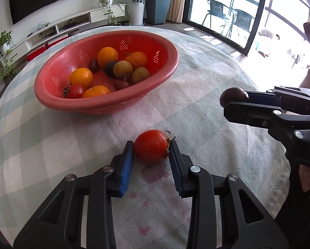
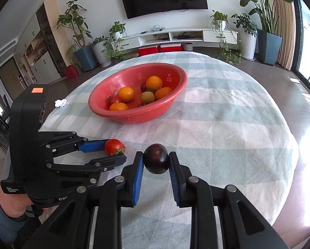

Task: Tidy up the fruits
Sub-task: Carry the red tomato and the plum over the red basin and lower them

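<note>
My left gripper is shut on a red tomato, held just above the checked tablecloth. It also shows in the right wrist view at the left, with the tomato between its fingers. My right gripper is shut on a dark purple plum; in the left wrist view it sits at the right with the plum. A red colander bowl farther back holds oranges, longans, a tomato and dark plums. It also shows in the right wrist view.
Purple juice stains mark the cloth under my left gripper. A crumpled white tissue lies near the table's left edge. Beyond the round table are a TV wall, potted plants and a glass balcony door.
</note>
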`<state>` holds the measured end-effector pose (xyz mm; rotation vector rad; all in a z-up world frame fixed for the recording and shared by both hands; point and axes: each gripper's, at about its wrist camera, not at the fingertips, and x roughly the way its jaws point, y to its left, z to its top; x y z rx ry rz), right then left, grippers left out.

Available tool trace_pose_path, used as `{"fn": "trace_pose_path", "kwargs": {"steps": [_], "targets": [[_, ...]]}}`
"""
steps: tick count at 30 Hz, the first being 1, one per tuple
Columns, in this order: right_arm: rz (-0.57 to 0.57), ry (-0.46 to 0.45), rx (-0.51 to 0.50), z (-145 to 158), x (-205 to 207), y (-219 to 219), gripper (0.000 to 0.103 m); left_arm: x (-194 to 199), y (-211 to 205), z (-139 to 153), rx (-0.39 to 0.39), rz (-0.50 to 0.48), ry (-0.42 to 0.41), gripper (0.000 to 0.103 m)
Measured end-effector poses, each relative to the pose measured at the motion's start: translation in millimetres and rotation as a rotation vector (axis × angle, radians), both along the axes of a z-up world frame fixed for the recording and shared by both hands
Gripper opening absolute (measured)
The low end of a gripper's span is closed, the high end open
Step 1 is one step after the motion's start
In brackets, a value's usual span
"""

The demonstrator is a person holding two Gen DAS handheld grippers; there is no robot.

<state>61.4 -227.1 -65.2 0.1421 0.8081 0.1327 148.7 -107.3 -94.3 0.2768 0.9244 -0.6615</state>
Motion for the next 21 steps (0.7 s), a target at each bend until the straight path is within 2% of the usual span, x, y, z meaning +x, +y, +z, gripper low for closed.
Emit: {"fn": "trace_pose_path", "kwargs": {"steps": [6, 13, 21], "targets": [[-0.003, -0.006, -0.004, 0.4, 0.0, -1.9, 0.027, -5.8, 11.1, 10.0, -0.034, 0.018, -0.015, 0.031], [-0.019, -0.008, 0.017, 4.5, -0.1, -4.9, 0.027, -8.5, 46.0, 40.3, -0.093, 0.08, -0.051, 0.032], [-0.024, -0.077, -0.014, 48.6, 18.6, -16.2, 0.027, 26.7, 82.0, 86.6, -0.12, 0.147, -0.123, 0.032]]}}
